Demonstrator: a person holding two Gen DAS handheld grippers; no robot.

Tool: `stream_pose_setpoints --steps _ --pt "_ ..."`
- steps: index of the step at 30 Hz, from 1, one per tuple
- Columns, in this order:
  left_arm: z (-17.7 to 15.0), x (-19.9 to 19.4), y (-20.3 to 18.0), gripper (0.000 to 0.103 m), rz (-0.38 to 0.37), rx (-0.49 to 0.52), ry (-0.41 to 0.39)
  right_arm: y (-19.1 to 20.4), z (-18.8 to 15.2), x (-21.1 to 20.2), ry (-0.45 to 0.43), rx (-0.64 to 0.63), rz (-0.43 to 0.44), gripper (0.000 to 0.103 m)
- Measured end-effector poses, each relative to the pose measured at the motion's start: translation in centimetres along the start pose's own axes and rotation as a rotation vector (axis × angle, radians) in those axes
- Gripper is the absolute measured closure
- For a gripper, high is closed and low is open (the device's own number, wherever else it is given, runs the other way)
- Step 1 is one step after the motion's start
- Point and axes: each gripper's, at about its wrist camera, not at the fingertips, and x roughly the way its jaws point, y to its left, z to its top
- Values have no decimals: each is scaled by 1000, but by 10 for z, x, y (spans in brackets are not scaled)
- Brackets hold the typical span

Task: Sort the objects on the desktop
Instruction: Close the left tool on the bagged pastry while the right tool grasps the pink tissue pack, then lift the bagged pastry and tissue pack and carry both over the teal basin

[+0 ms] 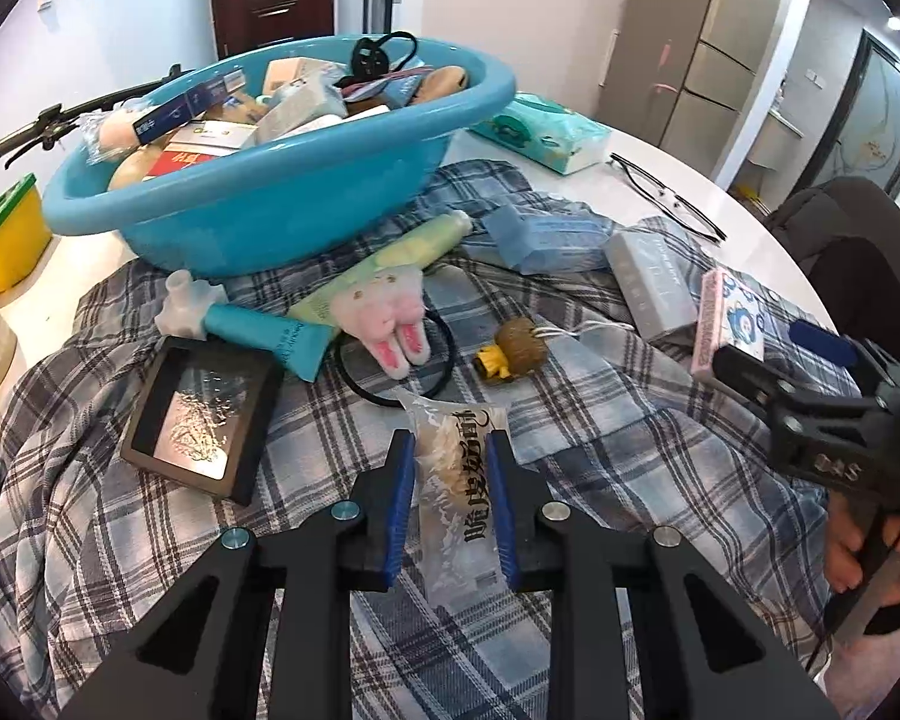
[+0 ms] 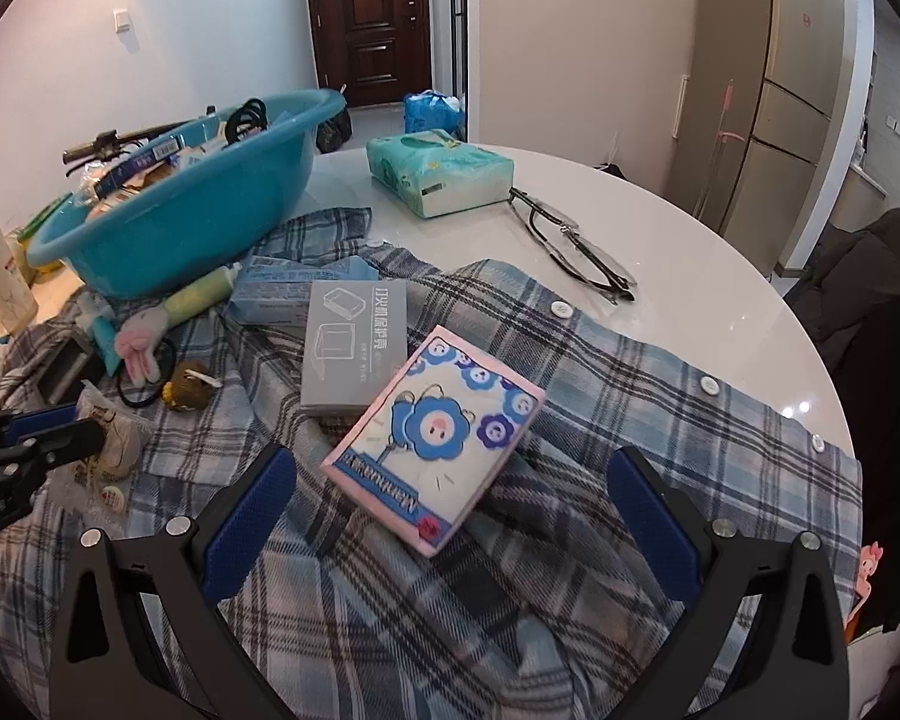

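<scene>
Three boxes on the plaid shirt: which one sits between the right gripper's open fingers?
The pink-edged flower box. It leans on the grey box; the blue box lies farther back, near the basin.

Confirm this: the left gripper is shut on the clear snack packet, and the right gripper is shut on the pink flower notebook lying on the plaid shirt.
Not quite. The left gripper is shut on the snack packet, but the right wrist view shows the right gripper open, its fingers either side of the pink flower notebook, which lies on the plaid shirt, unheld.
</scene>
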Motion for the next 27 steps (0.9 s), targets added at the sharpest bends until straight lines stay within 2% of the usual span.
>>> stream_pose_setpoints --steps 3,4,5,6,8,9,10,11,14,21,25,27 --pt "-2 0 1 77 -7 3 2 3 3 6 4 -14 -5 2" --pt "-3 1 1 77 -11 4 6 4 2 8 7 -18 -5 12" --pt "-3 1 2 77 -14 4 9 5 2 10 14 -21 -4 26" --pt "-4 2 3 77 -17 4 11 6 1 12 28 -19 8 30" --pt "-5 4 4 66 -15 10 20 6 0 13 28 -12 15 33" --pt "-5 7 3 51 -24 11 36 6 -1 12 24 -13 15 36" --pt "-7 8 4 46 -37 5 42 5 -1 10 23 -11 22 39" --pt "-8 10 4 46 -45 1 46 4 -1 8 24 -6 34 43" --pt "-9 15 0 45 -32 24 52 4 -3 1 25 -3 62 45" --pt "-4 23 -1 45 -32 10 54 14 -8 -25 0 -60 112 47" --pt "-2 28 -1 45 -33 8 59 26 -14 -36 14 -111 198 47" --pt "-2 28 -1 46 -31 13 56 34 -18 -36 50 -144 263 47"
